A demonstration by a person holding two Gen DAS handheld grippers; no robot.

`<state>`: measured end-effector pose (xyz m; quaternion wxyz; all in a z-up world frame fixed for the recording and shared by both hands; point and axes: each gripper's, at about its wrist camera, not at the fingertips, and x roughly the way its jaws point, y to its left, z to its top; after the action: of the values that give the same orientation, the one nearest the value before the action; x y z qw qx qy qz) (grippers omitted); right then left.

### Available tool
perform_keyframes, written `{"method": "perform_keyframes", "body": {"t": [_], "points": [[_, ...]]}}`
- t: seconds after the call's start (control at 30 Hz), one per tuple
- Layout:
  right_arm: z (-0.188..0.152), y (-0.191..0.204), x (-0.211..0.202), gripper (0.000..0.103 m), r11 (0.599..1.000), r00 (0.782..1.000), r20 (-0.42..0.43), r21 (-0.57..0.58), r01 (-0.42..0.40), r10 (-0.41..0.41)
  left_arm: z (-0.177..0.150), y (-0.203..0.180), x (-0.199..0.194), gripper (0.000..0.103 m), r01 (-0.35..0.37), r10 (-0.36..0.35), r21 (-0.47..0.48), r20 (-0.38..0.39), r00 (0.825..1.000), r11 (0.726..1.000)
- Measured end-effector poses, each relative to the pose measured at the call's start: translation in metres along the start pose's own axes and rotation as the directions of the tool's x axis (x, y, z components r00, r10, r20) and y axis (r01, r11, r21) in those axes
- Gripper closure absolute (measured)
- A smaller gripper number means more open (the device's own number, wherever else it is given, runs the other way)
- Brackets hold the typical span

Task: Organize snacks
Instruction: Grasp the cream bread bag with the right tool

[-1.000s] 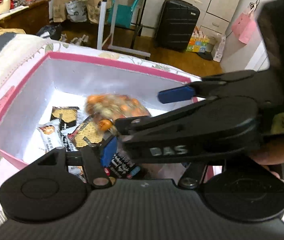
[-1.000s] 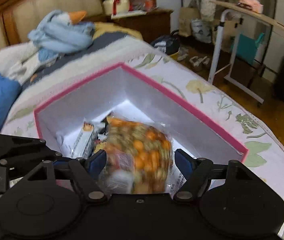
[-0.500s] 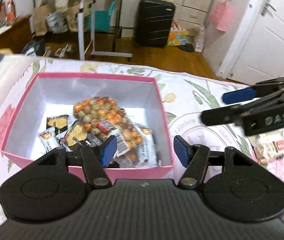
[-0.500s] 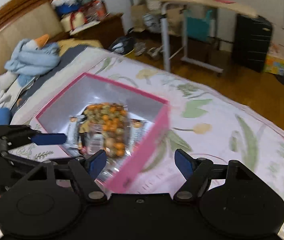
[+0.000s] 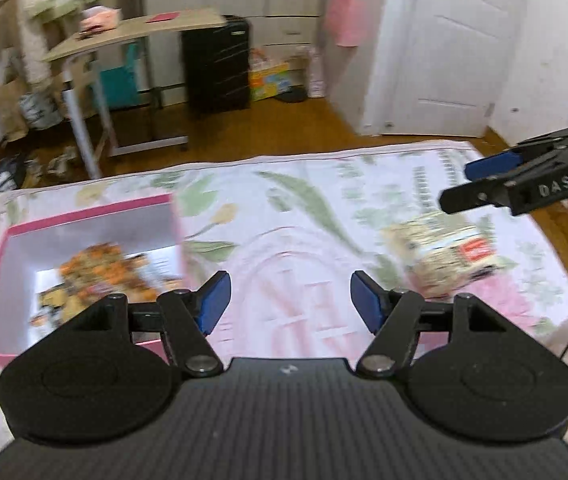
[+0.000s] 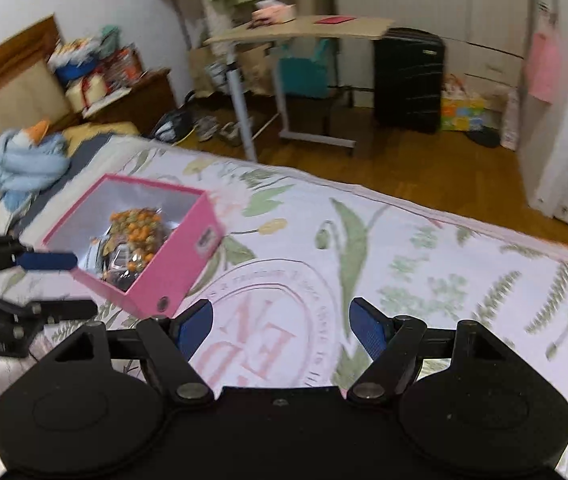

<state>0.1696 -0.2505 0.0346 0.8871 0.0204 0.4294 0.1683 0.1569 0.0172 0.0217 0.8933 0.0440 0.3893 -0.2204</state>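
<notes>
Pink box (image 5: 83, 210), low left of left view, held bag of orange snacks (image 5: 103, 268). Left tongs (image 5: 288, 304) had just spread wider, nothing between. Right tongs (image 6: 279, 328) wide apart, empty too. Next snack pack (image 5: 448, 256) lay on bedspread (image 5: 304, 216), right of left tongs, long side running across frame. Right tongs looked nearer.

You have a bed (image 6: 424, 248) with a floral cover; on it sit a pink box (image 6: 179, 256) at left and a pale snack packet (image 5: 444, 252) at right.
</notes>
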Motion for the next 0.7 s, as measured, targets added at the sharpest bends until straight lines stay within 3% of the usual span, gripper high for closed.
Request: {"method": "perform_keyframes", "body": {"t": [0.07,0.17,0.4,0.5,0.57,0.63,0.7], "points": [[-0.006,-0.014,-0.006,0.023,0.999,0.999,0.016,0.029,0.028,-0.029,0.005,-0.018,0.008,0.036,0.044,-0.044,0.004,-0.014,0.999,0.999],[-0.021,-0.026,-0.015,0.023,0.982,0.980,0.083,0.076,0.175,-0.181,0.009,-0.046,0.025,0.036,0.085,-0.084,0.024,-0.059,0.995,0.996],[-0.050,-0.073,0.007,0.023,0.962,0.972,0.081,0.181,0.204,-0.221,0.009,-0.095,0.070,0.036,0.131,-0.125,0.049,-0.108,0.986,0.990],[-0.066,-0.093,0.022,0.022,0.949,0.954,0.140,0.212,0.234,-0.266,0.010,-0.111,0.101,0.035,0.132,-0.127,0.034,-0.112,0.985,0.991],[-0.072,-0.107,0.034,0.022,0.942,0.946,0.158,0.231,0.242,-0.282,0.010,-0.117,0.124,0.034,0.147,-0.145,0.005,-0.123,0.982,0.989],[-0.074,-0.123,0.046,0.022,0.934,0.946,0.122,0.239,0.265,-0.300,0.009,-0.122,0.150,0.026,0.166,-0.171,-0.051,-0.133,0.976,0.985],[-0.079,-0.141,0.052,0.022,0.925,0.942,0.101,0.246,0.289,-0.321,0.008,-0.125,0.173,0.025,0.175,-0.188,-0.100,-0.137,0.973,0.979]]}}
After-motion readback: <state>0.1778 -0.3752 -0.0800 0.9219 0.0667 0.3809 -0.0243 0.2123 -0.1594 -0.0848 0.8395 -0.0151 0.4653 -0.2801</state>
